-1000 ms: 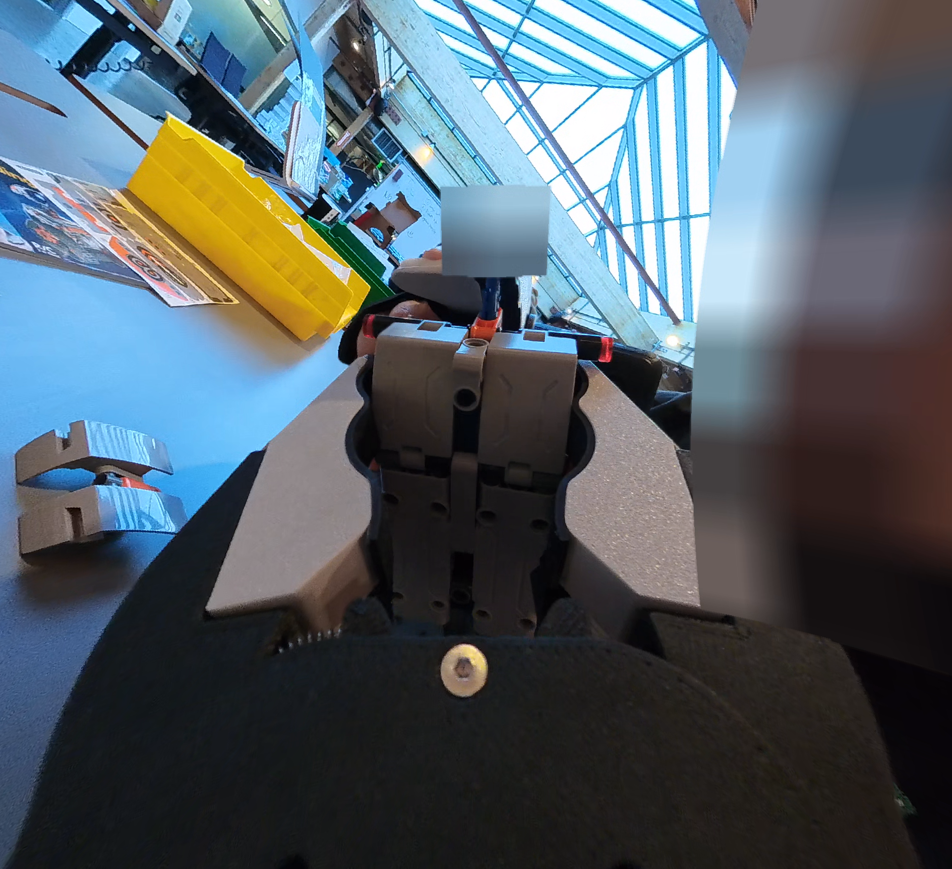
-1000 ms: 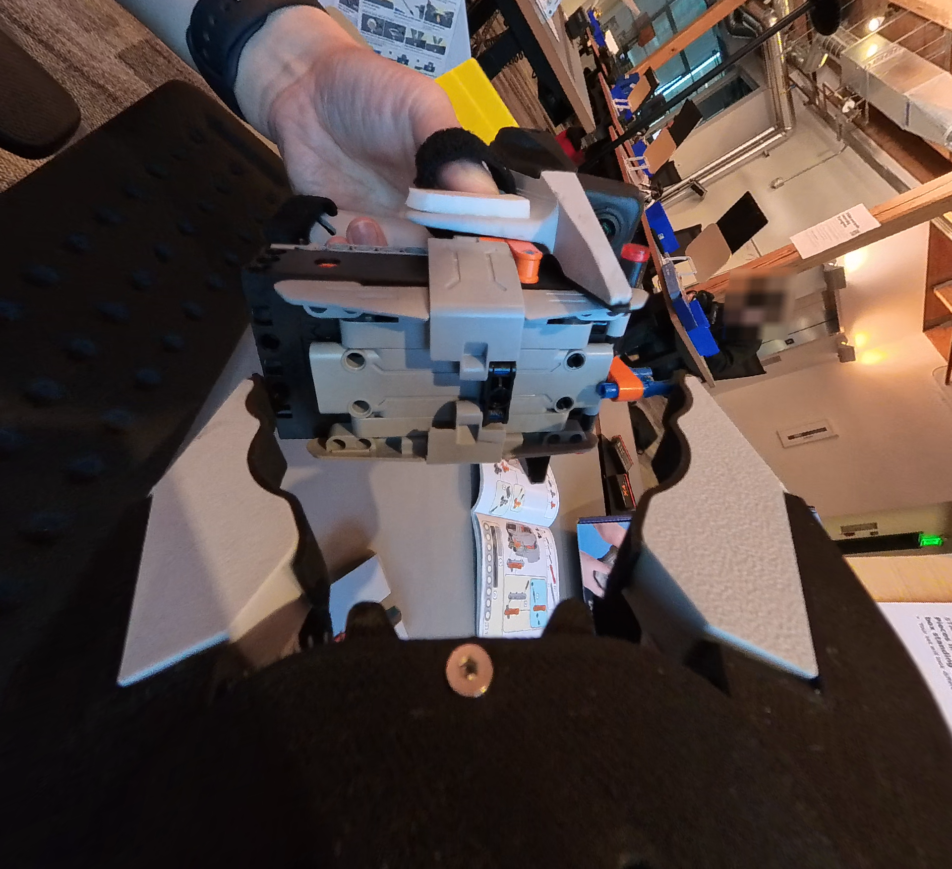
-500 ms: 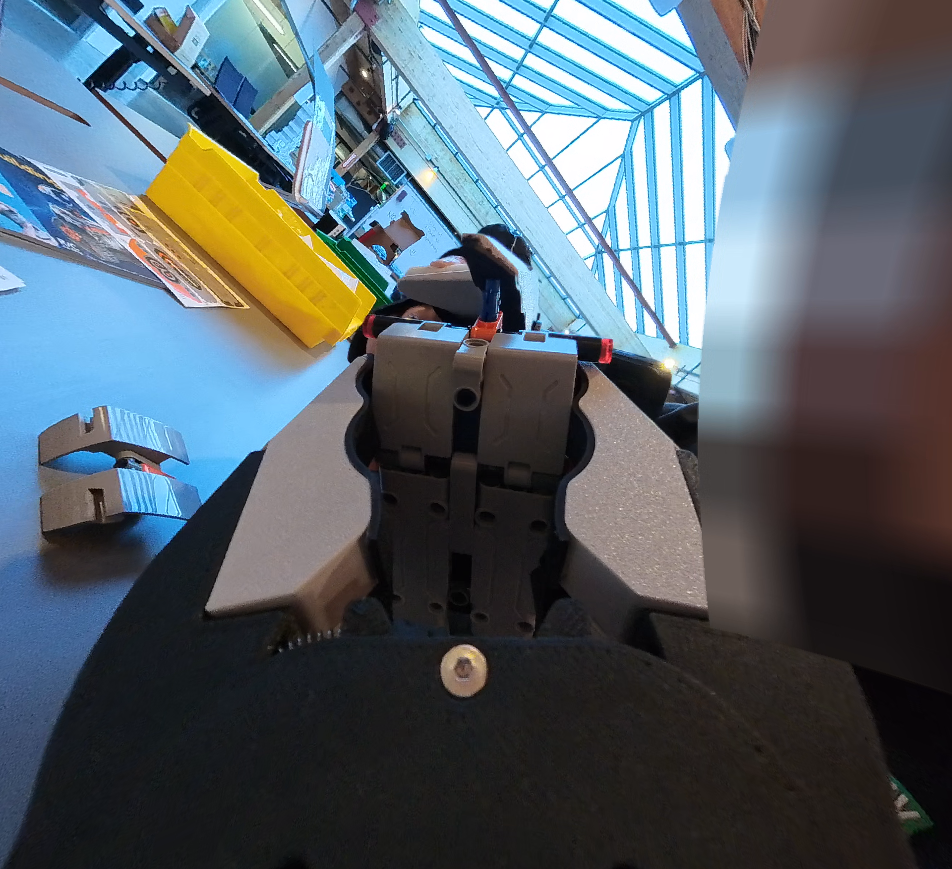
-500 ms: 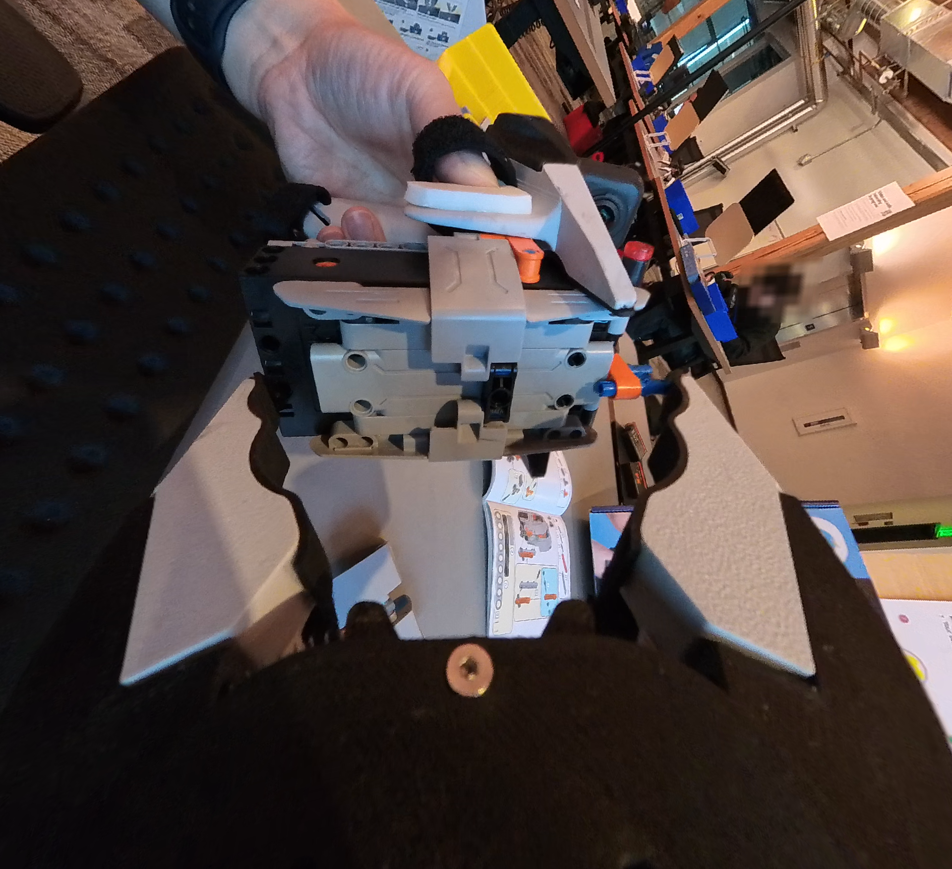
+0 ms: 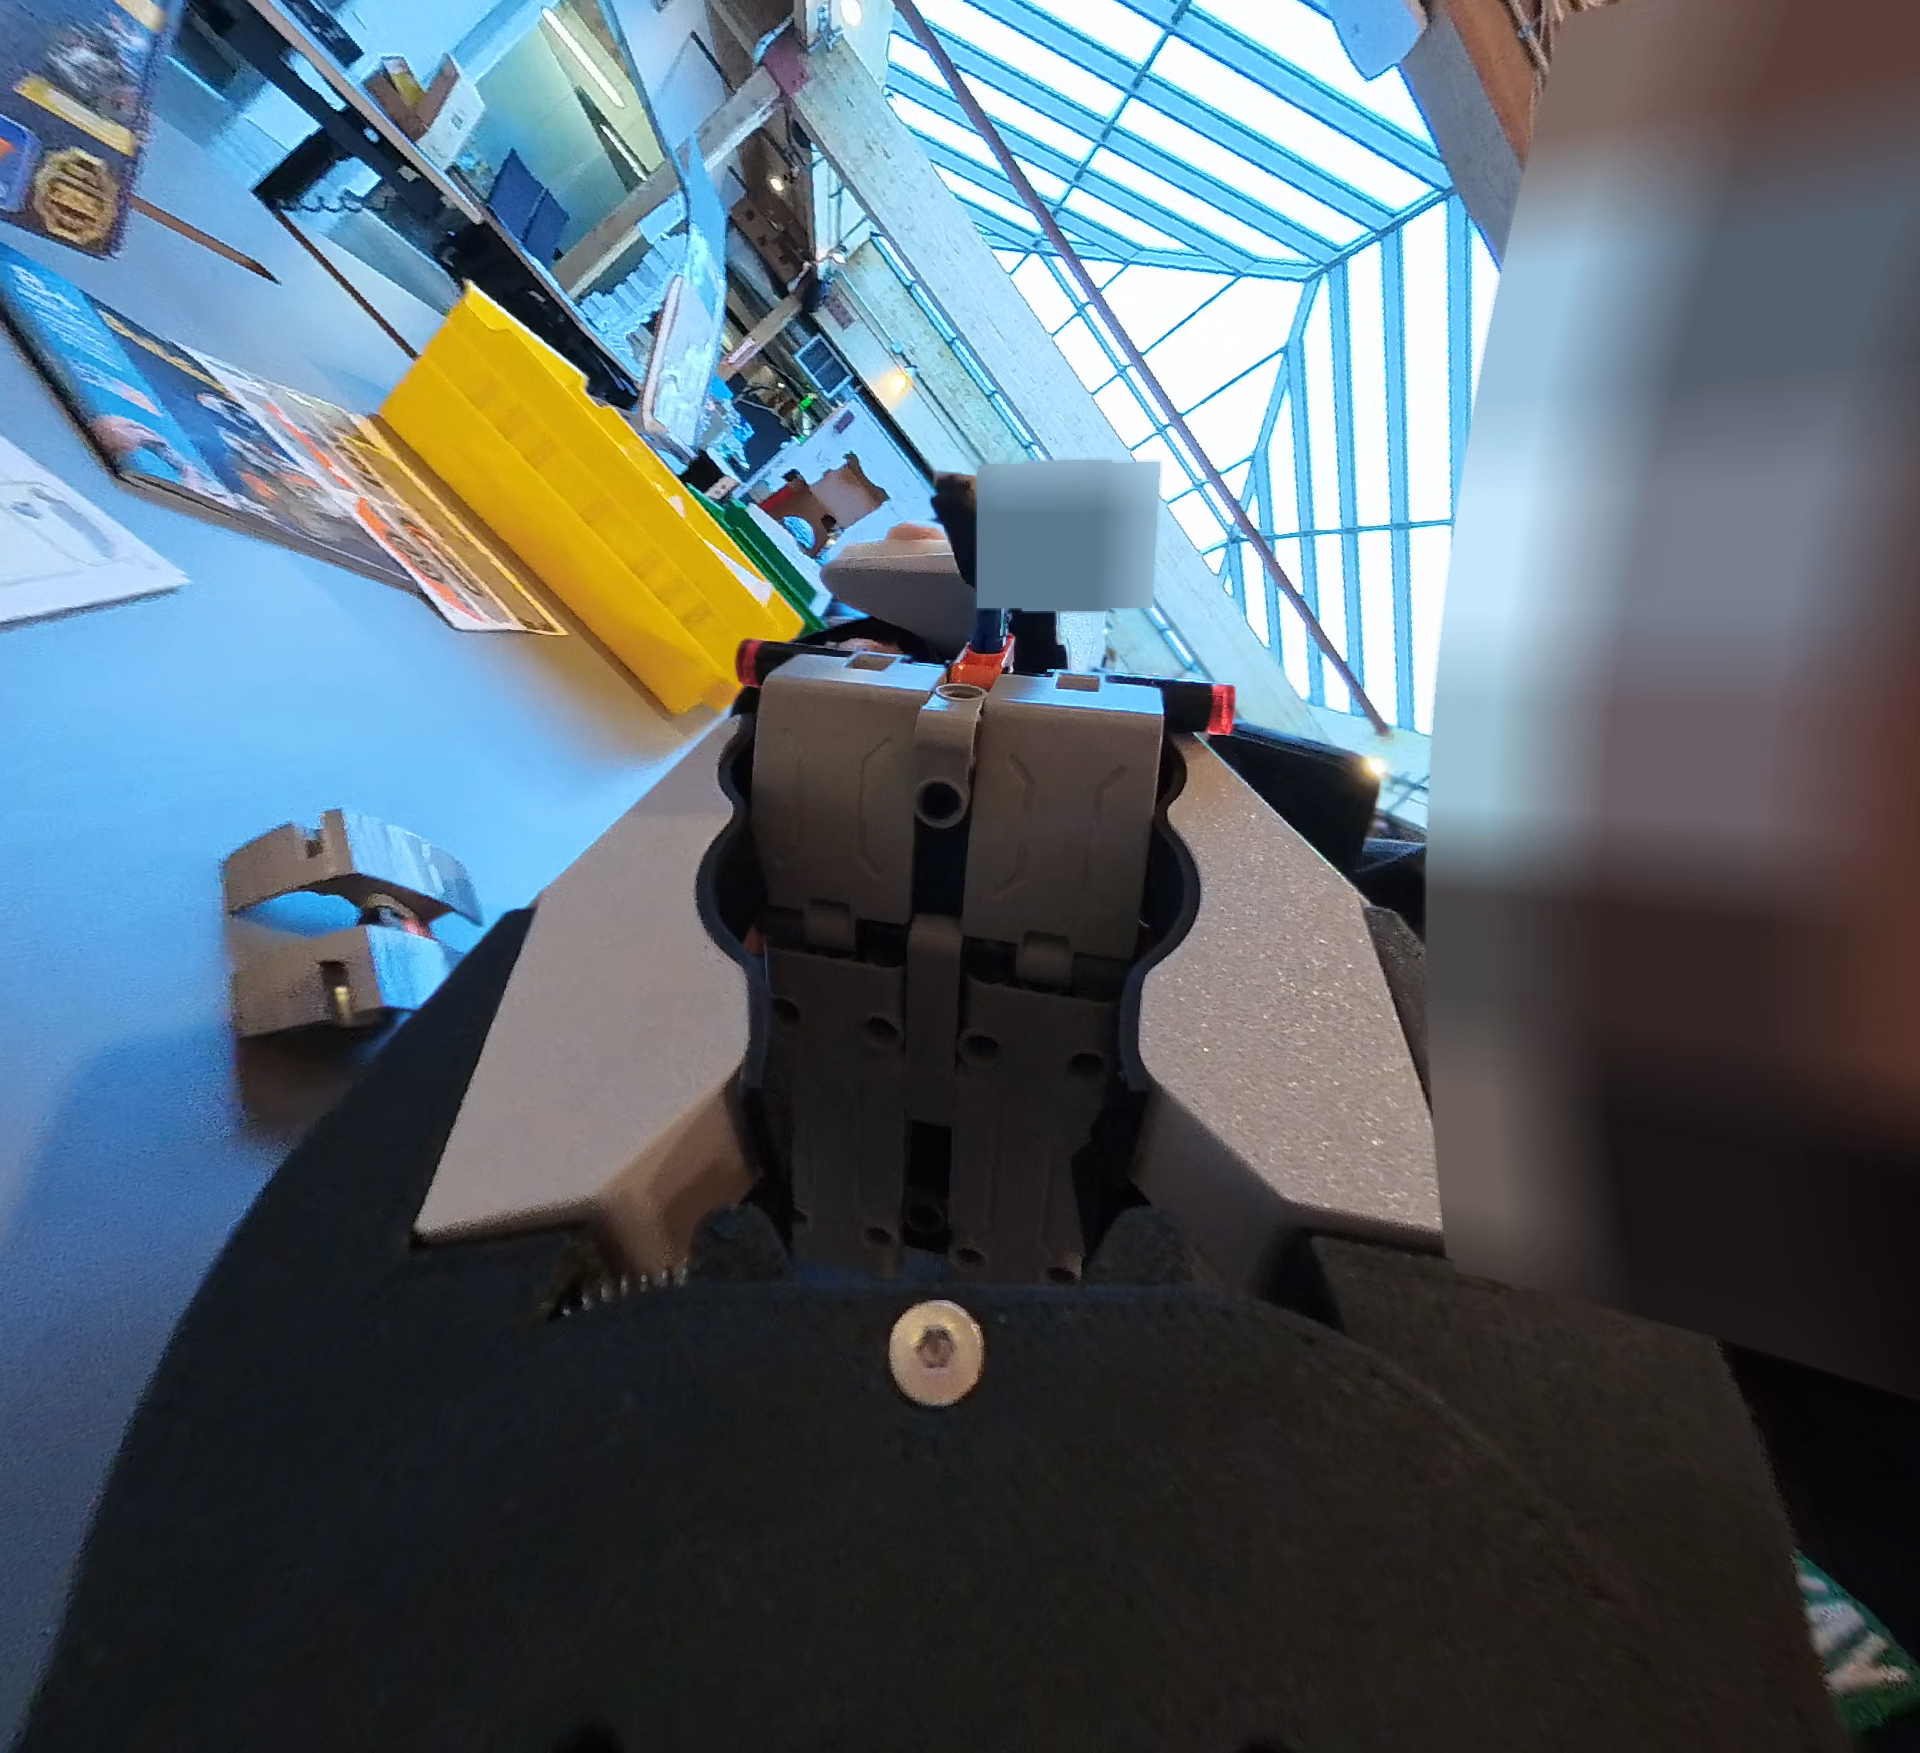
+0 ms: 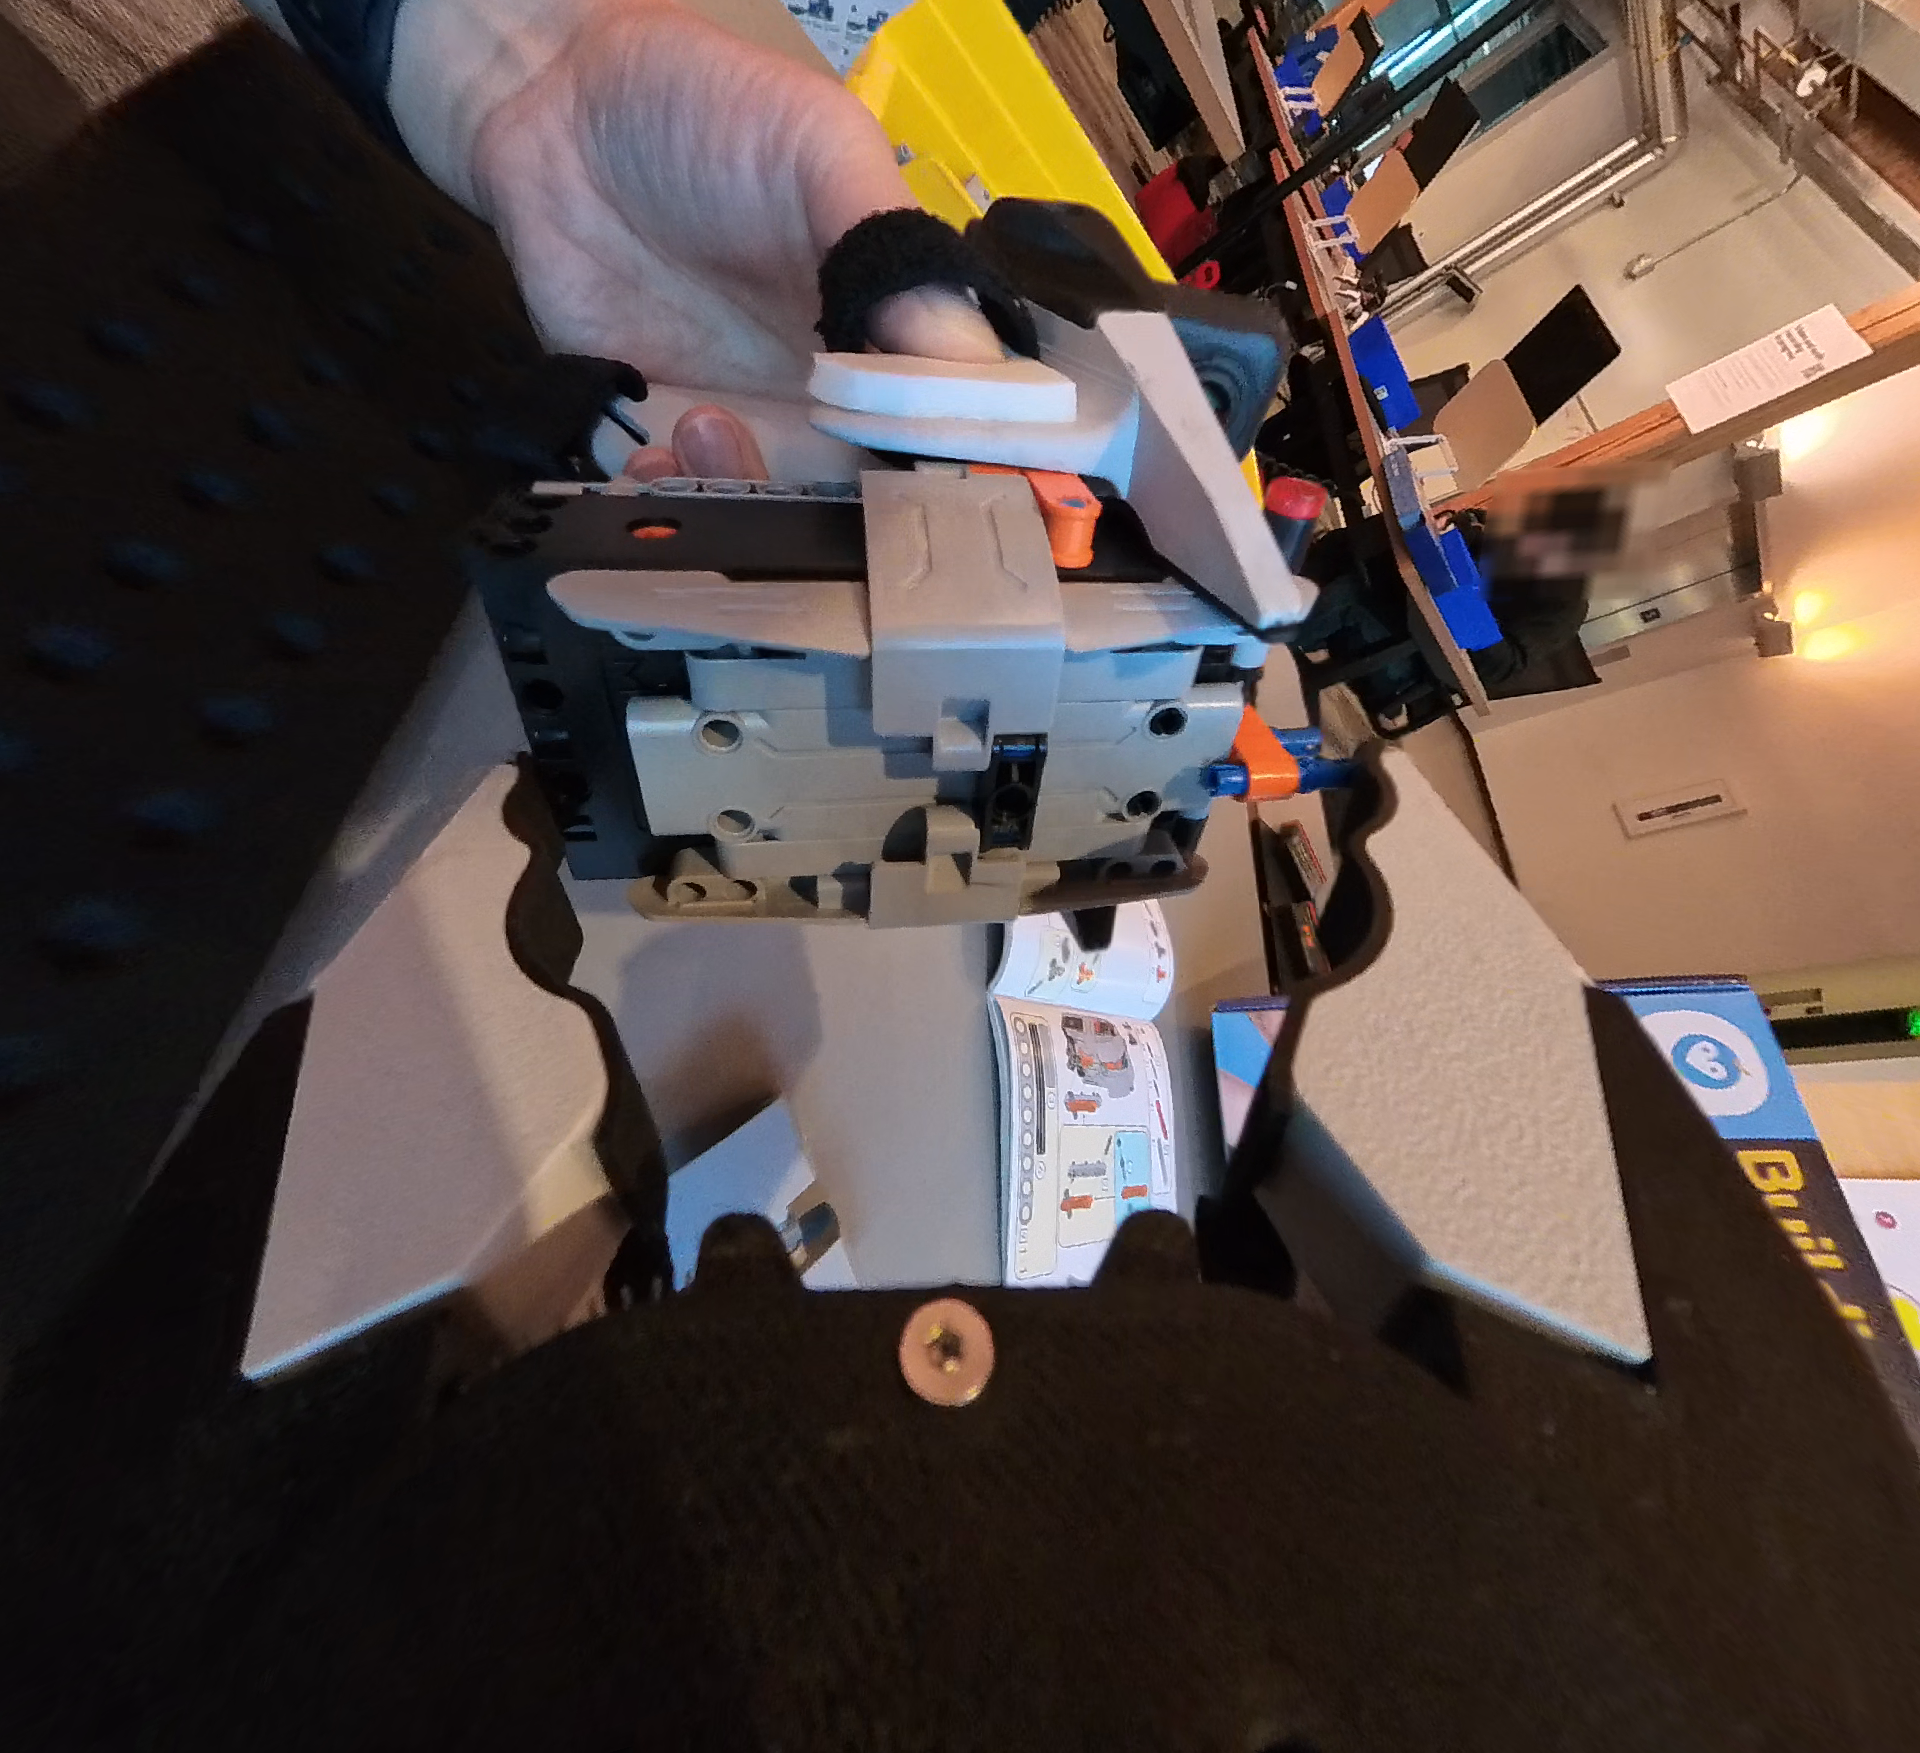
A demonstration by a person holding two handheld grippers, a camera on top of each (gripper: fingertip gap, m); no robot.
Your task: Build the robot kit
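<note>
A grey and black brick-built model (image 5: pixel 956 914) sits clamped between the two fingers of the left hand-held gripper (image 5: pixel 951 872), which pinches it from both sides and holds it up off the surface (image 5: pixel 208 727). Small red tips stick out at its far corners, and an orange and blue piece pokes up from its far end. In the right wrist view the same model (image 6: pixel 914 727) hangs in the air in front of the right hand-held gripper (image 6: pixel 951 872), whose fingers stand spread wide and touch nothing. A person's hand (image 6: pixel 665 186), with a black band at the wrist, is behind the model. Below it on the surface lie an open instruction booklet (image 6: pixel 1086 1142) and a blue box (image 6: pixel 1714 1080). In the left wrist view a loose grey curved part (image 5: pixel 332 924) rests on the surface to the left of the gripper, with a yellow bin (image 5: pixel 582 488) and a printed box lid (image 5: pixel 260 446) farther back.
</note>
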